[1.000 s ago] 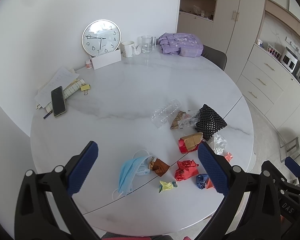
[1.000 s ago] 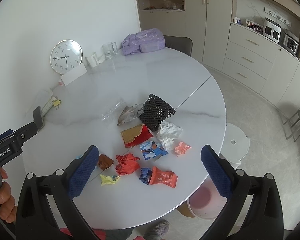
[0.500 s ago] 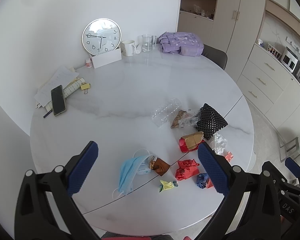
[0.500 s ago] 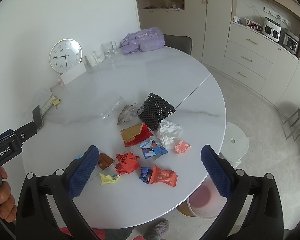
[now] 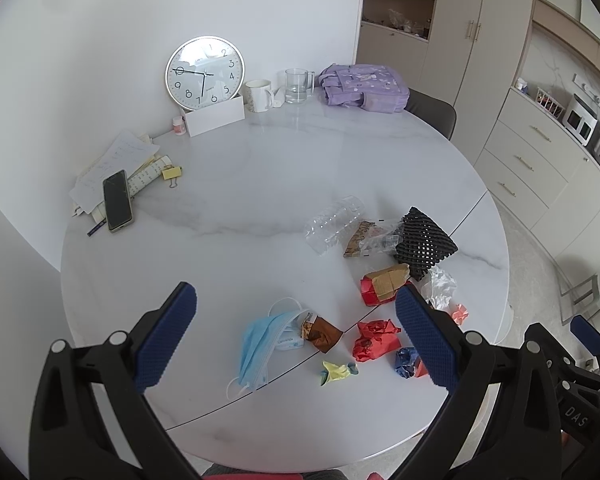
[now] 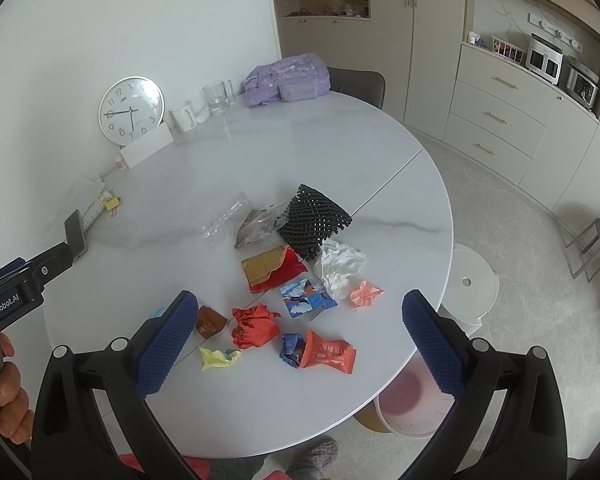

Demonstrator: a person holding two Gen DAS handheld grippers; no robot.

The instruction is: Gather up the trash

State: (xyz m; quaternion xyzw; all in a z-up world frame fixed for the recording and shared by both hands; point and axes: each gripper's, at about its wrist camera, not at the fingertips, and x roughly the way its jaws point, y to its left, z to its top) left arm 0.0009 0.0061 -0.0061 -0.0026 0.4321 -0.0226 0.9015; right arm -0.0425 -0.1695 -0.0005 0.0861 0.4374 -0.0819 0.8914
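Observation:
Trash lies on the near half of a round white marble table (image 5: 260, 184): a blue face mask (image 5: 260, 344), a brown wrapper (image 5: 322, 330), a crumpled red wrapper (image 6: 256, 326), a yellow scrap (image 6: 218, 357), an orange packet (image 6: 330, 356), a black foam net (image 6: 312, 222), white tissue (image 6: 340, 266) and a clear bottle (image 5: 334, 224). My left gripper (image 5: 296, 340) is open and empty, high above the mask. My right gripper (image 6: 298, 342) is open and empty, high above the red wrapper and orange packet. A pink-lined bin (image 6: 408, 404) stands on the floor under the table's near right edge.
At the table's far side stand a clock (image 5: 204, 73), a mug (image 5: 258, 95), a glass (image 5: 298, 86) and a purple bag (image 5: 364, 88). Papers and a phone (image 5: 117, 200) lie at the left. A white stool (image 6: 470, 286) stands right of the table. Cabinets line the right wall.
Both grippers have barely moved; the views have shifted very slightly. Nothing on the table has moved.

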